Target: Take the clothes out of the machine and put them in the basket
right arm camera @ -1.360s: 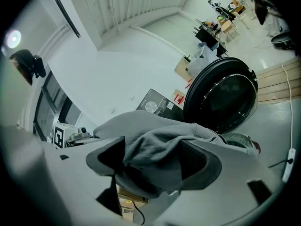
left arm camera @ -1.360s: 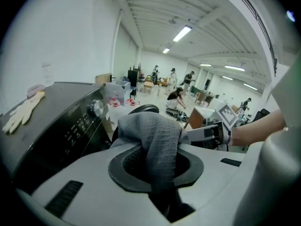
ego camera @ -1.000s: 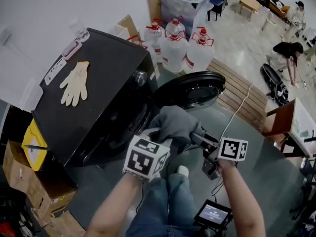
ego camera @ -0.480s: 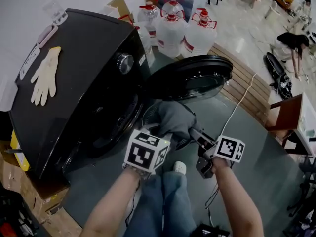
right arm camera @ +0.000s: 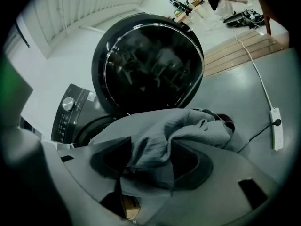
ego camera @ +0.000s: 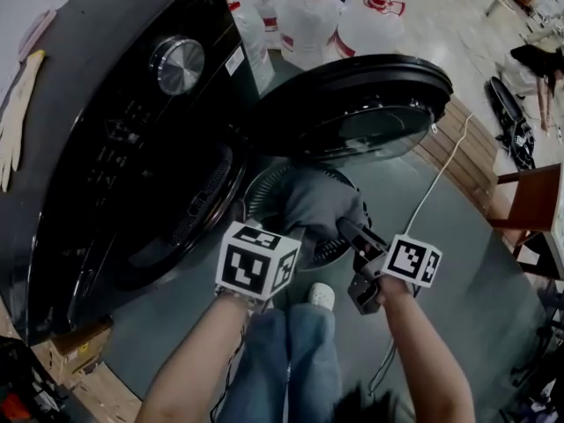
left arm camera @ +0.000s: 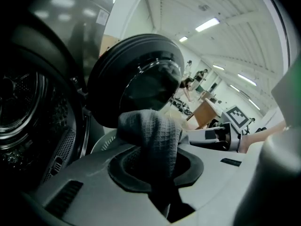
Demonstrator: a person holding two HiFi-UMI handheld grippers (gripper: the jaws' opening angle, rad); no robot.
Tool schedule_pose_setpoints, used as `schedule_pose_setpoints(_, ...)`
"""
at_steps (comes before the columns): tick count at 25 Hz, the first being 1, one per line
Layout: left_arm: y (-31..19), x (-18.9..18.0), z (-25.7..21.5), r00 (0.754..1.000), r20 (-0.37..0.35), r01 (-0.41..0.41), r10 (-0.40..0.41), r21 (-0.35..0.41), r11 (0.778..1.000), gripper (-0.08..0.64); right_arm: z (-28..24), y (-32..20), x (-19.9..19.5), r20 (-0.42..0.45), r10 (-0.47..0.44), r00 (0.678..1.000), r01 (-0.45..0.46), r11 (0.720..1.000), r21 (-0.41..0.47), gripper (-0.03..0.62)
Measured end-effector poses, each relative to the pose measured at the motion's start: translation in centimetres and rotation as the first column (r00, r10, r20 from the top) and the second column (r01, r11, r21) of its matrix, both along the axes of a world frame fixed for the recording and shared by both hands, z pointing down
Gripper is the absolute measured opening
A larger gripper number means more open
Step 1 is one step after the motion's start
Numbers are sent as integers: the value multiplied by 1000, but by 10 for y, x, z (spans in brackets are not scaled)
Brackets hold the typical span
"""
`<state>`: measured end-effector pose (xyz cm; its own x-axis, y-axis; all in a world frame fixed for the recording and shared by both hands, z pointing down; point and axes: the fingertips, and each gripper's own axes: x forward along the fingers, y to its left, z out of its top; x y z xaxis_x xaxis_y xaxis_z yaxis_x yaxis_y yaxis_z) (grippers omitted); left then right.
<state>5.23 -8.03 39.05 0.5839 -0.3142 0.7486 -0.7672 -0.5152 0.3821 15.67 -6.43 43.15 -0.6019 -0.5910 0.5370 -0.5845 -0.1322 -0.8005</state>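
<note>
A grey garment (ego camera: 315,199) hangs between both grippers, just over the white perforated basket (ego camera: 258,189) on the floor below the open machine door (ego camera: 352,104). My left gripper (ego camera: 295,234) is shut on the garment (left arm camera: 150,131), whose knit fabric bulges up out of the left gripper (left arm camera: 155,173). The right gripper (ego camera: 346,229) grips the other end. Its jaws have just been closing, with a bunch of the garment (right arm camera: 160,135) pressed between the pads of the right gripper (right arm camera: 146,168). The black washing machine (ego camera: 132,148) stands at left, its drum (left arm camera: 23,112) dark.
Large water jugs (ego camera: 308,16) stand behind the machine. A white cable (ego camera: 441,174) runs to a power strip (right arm camera: 277,135) by wooden slats (ego camera: 458,139). A wooden chair (ego camera: 529,201) is at right, cardboard boxes (ego camera: 79,342) at lower left. The person's shoe (ego camera: 322,295) is below the grippers.
Both grippers have come down with the grey garment, from level with the machine's opening to just above the basket. The view has dropped closer to the machine front.
</note>
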Motion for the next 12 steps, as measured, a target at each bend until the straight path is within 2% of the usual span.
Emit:
schedule_pose_setpoints(5,4,-19,51,997,52,51,-49,-41,998,64,50,10,-10,-5,-4,1000,3,997,-80,249)
schedule_pose_setpoints(9,5,-38,76,992,95,84,-78,-61,995,64,71,22,-23,-7,-11,1000,10,992,-129,250)
schedule_pose_setpoints(12,-1,-53,89,983,143,127,-117,-63,990,64,75,28,-36,23,-22,999,25,990,-138,250)
